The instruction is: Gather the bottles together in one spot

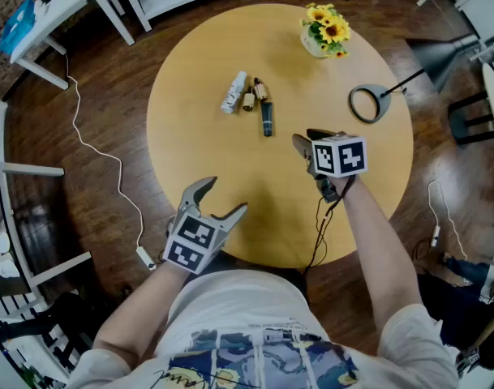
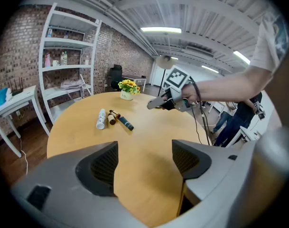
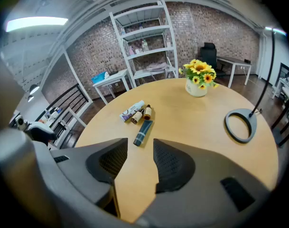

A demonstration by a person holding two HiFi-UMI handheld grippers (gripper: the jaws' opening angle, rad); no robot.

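My left gripper point(image 1: 226, 194) hangs over the near edge of the round table point(image 1: 198, 136), jaws spread wide with only bare wood between them. My right gripper point(image 1: 309, 146) is right of centre, its jaws a narrow gap apart, pinching nothing. The bottles lie bunched at the far middle: a white bottle point(image 1: 234, 92) on the left, two small brown bottles point(image 1: 249, 100) just beside it, and a dark teal bottle point(image 1: 267, 121) slightly nearer

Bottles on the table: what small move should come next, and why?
Likely just draw back, I'd judge: the white tube, brown bottles and dark tube already lie close together in one cluster, and the left tongs and right tongs are open, empty.
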